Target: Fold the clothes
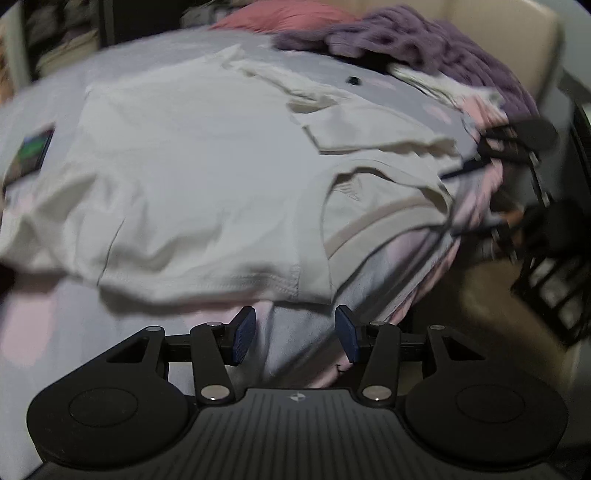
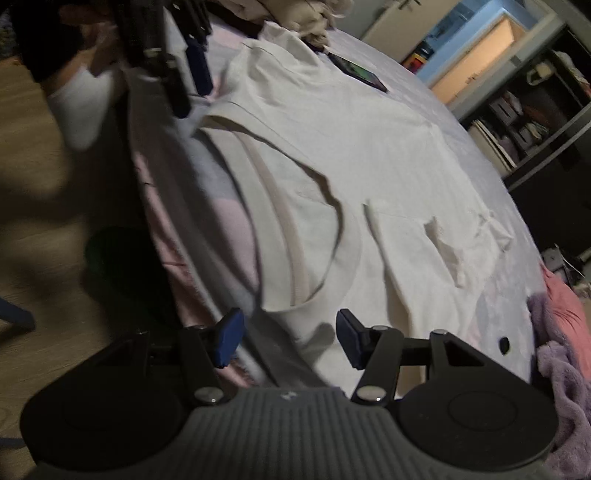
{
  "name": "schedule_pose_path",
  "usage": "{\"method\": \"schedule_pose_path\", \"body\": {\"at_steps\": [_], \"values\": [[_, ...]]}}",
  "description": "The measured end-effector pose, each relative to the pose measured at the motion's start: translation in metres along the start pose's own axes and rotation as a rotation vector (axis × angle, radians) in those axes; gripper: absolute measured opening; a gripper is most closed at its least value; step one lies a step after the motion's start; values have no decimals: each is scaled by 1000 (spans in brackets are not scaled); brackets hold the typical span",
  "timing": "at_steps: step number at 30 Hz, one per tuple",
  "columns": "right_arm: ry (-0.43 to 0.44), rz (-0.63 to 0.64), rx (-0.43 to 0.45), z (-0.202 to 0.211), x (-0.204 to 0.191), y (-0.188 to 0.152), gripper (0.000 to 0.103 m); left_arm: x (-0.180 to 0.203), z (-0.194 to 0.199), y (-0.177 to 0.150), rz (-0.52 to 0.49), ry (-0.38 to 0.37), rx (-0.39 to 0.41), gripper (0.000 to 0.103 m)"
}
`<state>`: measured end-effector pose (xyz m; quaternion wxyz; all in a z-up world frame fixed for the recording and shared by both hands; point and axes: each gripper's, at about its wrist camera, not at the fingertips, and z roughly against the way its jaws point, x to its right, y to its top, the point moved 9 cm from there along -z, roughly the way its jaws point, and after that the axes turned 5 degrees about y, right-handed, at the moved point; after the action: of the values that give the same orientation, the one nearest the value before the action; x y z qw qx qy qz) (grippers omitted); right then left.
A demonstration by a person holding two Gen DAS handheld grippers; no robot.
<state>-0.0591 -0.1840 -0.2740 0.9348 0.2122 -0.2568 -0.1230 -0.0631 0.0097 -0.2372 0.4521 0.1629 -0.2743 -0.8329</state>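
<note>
On the bed (image 1: pixel 33 332), with its pale lilac-and-pink cover, we see a cream T-shirt (image 1: pixel 192 177) spread out nearly flat, one sleeve folded in across the chest and the neckline turned toward the bed's edge.

From the left wrist view, our left gripper (image 1: pixel 294 334) hovers low just short of the shirt's stitched edge, its blue-padded fingers (image 1: pixel 243 334) spread apart with only bed cover between them — nothing is held. From the right wrist view, our right gripper (image 2: pixel 287 339) sits at the bed's edge beside the collar (image 2: pixel 295 236), jaws likewise parted and empty; the nearest fold of the shirt lies just ahead of the gap, though we cannot tell whether a pad brushes it. The left gripper shows blurred at the top left of that view, over the far shoulder of the shirt.

No readable writing appears; a small round emblem on each gripper body and a faint mark inside the neckline are too small to make out.

A phone (image 1: pixel 29 151) with a lit screen lies on the cover beside the shirt. At the far end a purple knit blanket (image 1: pixel 424 44) and a pink cushion (image 1: pixel 280 16) are heaped together. Dark shelving (image 2: pixel 524 125) holding boxes and folded items stands beyond the bed — its contents are blurred.
</note>
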Motion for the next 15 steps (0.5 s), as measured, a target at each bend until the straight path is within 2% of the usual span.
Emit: {"method": "schedule_pose_path", "body": {"at_steps": [2, 3, 4, 8, 12, 14, 15], "values": [[-15, 0, -15, -5, 4, -1, 57, 6, -2, 2, -75, 18, 28, 47], [-17, 3, -23, -8, 5, -2, 52, 8, -2, 2, -98, 23, 33, 48], [-14, 2, -30, -9, 7, -2, 40, 10, -3, 1, -126, 32, 41, 48], [-6, -10, -35, -10, 6, -2, 39, 20, -3, 1, -263, 78, 79, 48], [-16, 25, -30, -9, 0, -5, 39, 29, -7, -6, -386, 141, 66, 48], [-17, 31, -30, -10, -1, -5, 39, 29, -9, -6, -366, 148, 47, 48], [-15, 30, -29, -9, -1, -5, 39, 26, -9, -4, -309, 127, 37, 48]]}}
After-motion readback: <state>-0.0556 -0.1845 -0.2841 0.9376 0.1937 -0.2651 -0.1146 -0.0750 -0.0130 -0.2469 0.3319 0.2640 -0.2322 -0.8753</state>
